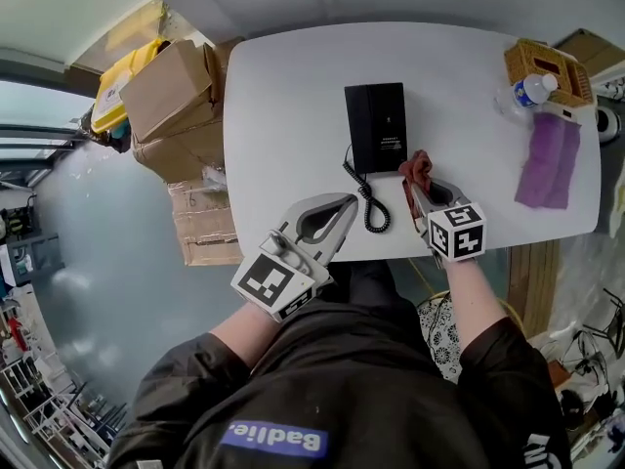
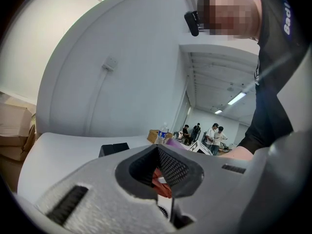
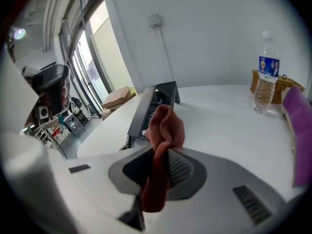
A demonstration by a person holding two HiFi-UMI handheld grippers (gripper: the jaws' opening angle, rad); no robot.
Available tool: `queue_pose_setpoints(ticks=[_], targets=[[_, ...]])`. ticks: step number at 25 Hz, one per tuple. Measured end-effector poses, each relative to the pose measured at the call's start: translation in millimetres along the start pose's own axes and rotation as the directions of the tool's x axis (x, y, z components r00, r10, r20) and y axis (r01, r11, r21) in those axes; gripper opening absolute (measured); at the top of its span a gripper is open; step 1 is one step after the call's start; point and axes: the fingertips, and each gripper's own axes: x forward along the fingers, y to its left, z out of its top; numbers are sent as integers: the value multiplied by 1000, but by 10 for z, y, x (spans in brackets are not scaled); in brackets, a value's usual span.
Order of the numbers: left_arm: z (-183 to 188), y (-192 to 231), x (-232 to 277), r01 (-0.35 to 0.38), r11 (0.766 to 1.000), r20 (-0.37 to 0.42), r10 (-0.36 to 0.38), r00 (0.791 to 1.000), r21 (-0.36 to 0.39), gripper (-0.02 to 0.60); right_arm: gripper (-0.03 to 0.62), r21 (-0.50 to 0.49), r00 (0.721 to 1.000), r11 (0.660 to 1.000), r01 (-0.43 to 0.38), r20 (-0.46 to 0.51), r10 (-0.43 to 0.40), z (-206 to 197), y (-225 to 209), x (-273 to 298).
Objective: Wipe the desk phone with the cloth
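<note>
Several boxes [image 1: 171, 91]: brown cardboard, stacked on the floor against the left edge of the worktop; a yellow thing [image 1: 122, 78] lies behind them.
Worktop [image 1: 283, 96]: white, with rounded corners.
Left gripper [image 1: 347, 203]: held over the near edge of the worktop, left of the cord, with its tips pointing toward the phone. In the left gripper view [image 2: 157, 148] the jaws are together at the tips and grip nothing. The red seen through their opening is the cloth further behind.
Phone [image 1: 376, 125]: black, lying flat near the middle of the worktop. It also shows in the left gripper view [image 2: 113, 149] and in the right gripper view [image 3: 153, 106].
Cord [image 1: 371, 198]: black and coiled; it runs from the near left corner of the phone toward the near edge of the worktop, between the two grippers.
Cloth [image 1: 418, 167]: red-brown and bunched, just beside the near right corner of the phone. I cannot tell if it touches the phone. In the right gripper view the cloth [image 3: 165, 126] stands up out of the jaws, with the phone behind it.
Right gripper [image 1: 417, 182]: over the near edge, right of the cord. Its jaws [image 3: 163, 152] are clamped on the cloth.
Bottle [image 1: 532, 89]: clear plastic with a blue label, upright in the far right corner, just beside a woven basket [image 1: 547, 66].
Purple cloth [image 1: 547, 159]: flat on the worktop, near the bottle and well apart from the phone.
</note>
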Motion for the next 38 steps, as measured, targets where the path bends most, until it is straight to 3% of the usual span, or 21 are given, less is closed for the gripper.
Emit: queue_pose_setpoints(ticks=[5,11,20,26,34,38], targets=[[195,-116,-268,22,999,34,-24,999,33,12,69,0,996,997,74,56,-74,149,104,-426],[377,-331,-615,61,998,78,-62,995,20,12,69,-42,988,996,74,135,-68,418,631,-1038],[476,-627,-817,66,997,102,-71,992,47,12,69,-155,974,985,-78,198,109,629,1507,-1495],[612,-805,-866,11,998,130,-18,991,54,12,69,-235,931,951,-199,257,258,852,1854,-1784],[777,-1018,-823,-41,998,137,35,990,39,12,69,-275,894,922,-271,283,348,937,1952,-2035],[845,-1160,-769,-14,999,146,9,989,34,12,69,-305,879,912,-275,306,367,993,1959,-2118]])
